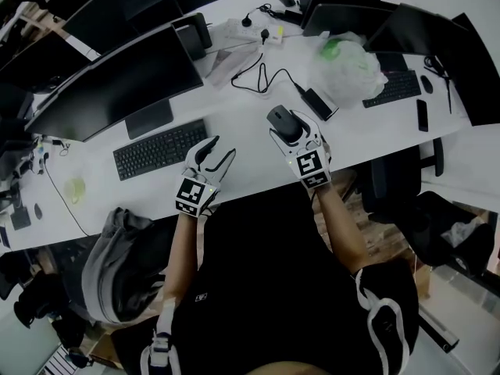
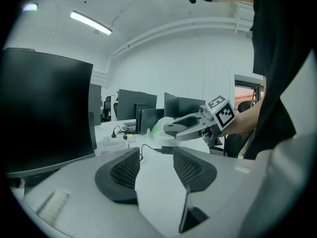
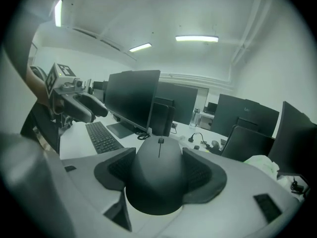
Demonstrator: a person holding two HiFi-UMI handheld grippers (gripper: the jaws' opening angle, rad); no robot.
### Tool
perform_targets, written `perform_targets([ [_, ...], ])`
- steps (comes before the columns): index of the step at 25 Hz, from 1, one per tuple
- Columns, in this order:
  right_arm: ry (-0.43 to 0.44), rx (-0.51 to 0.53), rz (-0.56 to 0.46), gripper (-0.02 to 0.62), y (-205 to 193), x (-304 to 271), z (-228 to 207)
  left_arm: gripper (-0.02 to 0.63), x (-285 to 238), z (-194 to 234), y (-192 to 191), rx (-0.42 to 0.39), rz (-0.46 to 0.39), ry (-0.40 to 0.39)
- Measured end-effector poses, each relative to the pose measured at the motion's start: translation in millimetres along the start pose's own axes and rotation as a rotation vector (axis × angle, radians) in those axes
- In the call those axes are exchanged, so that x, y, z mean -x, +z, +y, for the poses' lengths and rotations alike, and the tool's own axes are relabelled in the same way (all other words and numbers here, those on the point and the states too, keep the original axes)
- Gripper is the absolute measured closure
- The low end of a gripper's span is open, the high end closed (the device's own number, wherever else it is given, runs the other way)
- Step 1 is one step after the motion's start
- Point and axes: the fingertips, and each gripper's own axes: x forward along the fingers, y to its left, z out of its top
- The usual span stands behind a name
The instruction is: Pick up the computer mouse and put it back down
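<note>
The matte black computer mouse [image 3: 158,192] is up in the air, pinched by the right gripper [image 3: 159,168]. The jaws press on its two sides, and the scroll wheel points away from that gripper's camera. In the left gripper view, that gripper hangs clear above the white desk [image 1: 254,166], so the mouse isn't resting on anything.

The left gripper [image 1: 221,148] sits just to the left of it, near the desk's front edge. Its jaws are spread and there's only bare desktop between them. Each gripper carries a cube with black-and-white square marker patterns, which are codes rather than readable text.

A black keyboard [image 1: 160,148] lies to the left of the left gripper, in front of a big black monitor [image 1: 117,84] on a flat stand. Behind the mouse, a flat black device [image 1: 319,104] has a thin black cable [image 1: 262,75] looping away from it across the desk. Further back sits a crumpled clear plastic bag [image 1: 348,67] with something green inside. Beside that bag, on the right, is a second black keyboard [image 1: 394,88].

As for writing, the right gripper view shows faint pale lettering [image 3: 247,109] on the back of a dark monitor. It's too small to read. No brand mark can be made out on the mouse either.
</note>
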Motion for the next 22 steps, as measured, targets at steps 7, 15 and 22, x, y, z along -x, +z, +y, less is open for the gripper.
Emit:
perform_targets([
  [7, 0.007, 0.038, -0.06, 0.299, 32.3, 12.1, 8.4, 0.408, 1.9, 0.7, 0.4, -0.008, -0.007, -0.003],
  [15, -0.001, 0.073, -0.054, 0.299, 33.1, 9.7, 12.7, 0.408, 6.4, 1.1, -2.5, -0.004, -0.008, 0.0],
  [22, 0.003, 0.057, -0.048, 0.299, 24.8, 11.4, 15.4, 0.408, 7.4, -1.3, -5.7, 0.002, -0.008, -0.005],
])
